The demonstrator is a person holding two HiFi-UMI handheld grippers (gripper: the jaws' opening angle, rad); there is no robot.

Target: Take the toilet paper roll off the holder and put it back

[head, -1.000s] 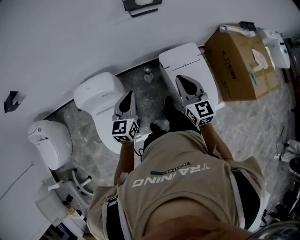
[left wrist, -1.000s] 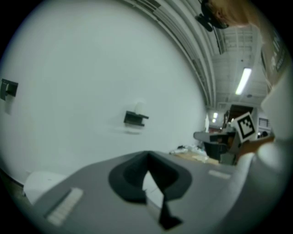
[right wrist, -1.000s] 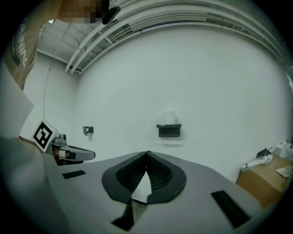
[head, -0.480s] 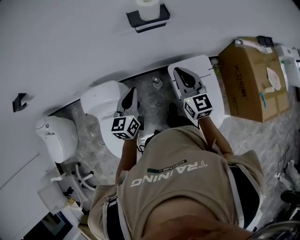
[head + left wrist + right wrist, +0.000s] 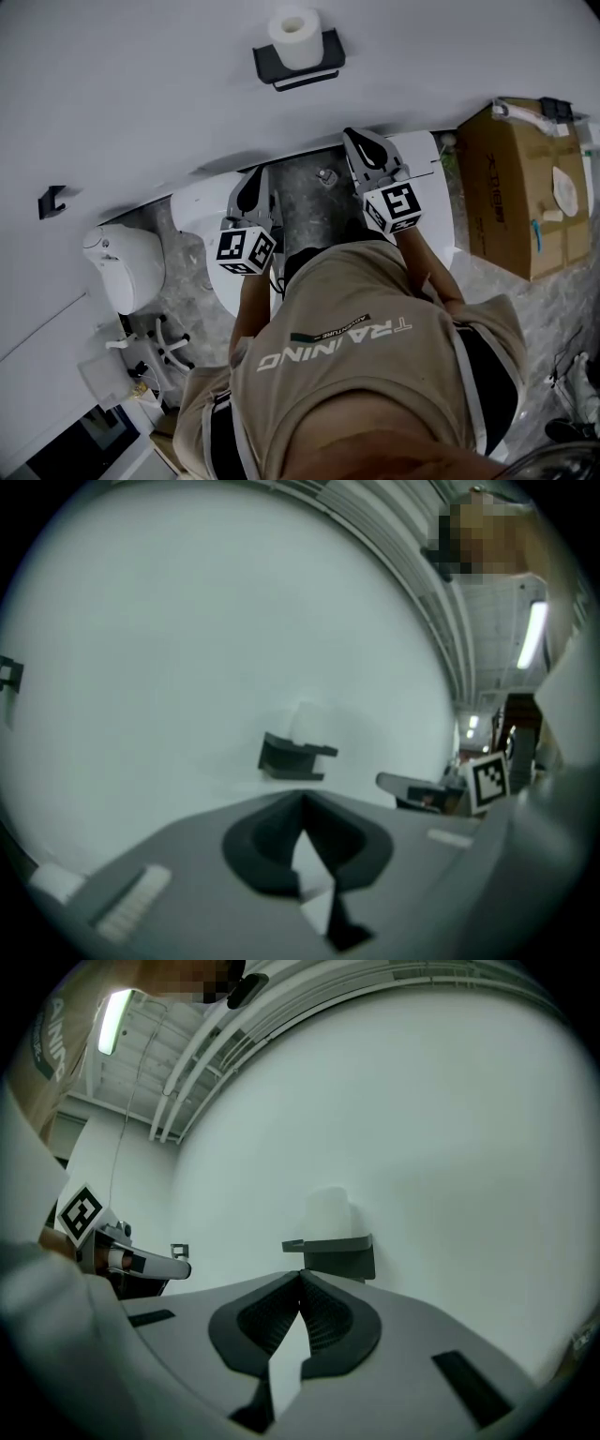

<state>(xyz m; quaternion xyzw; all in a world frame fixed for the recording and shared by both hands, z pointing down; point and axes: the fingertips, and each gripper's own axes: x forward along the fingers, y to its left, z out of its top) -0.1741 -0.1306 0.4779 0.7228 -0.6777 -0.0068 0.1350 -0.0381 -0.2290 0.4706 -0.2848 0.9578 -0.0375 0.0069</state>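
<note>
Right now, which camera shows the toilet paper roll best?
The head view: the toilet paper roll stands sharp and whole on its black holder. Both gripper views show it only as a pale blur.

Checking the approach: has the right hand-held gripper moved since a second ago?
Yes: the right hand-held gripper has moved toward the wall, closing on the black holder and its toilet paper roll.

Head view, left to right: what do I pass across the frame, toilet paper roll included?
Small black wall hook → white rounded floor fixture → left gripper → white toilet paper roll on its black holder → right gripper → brown cardboard box.
</note>
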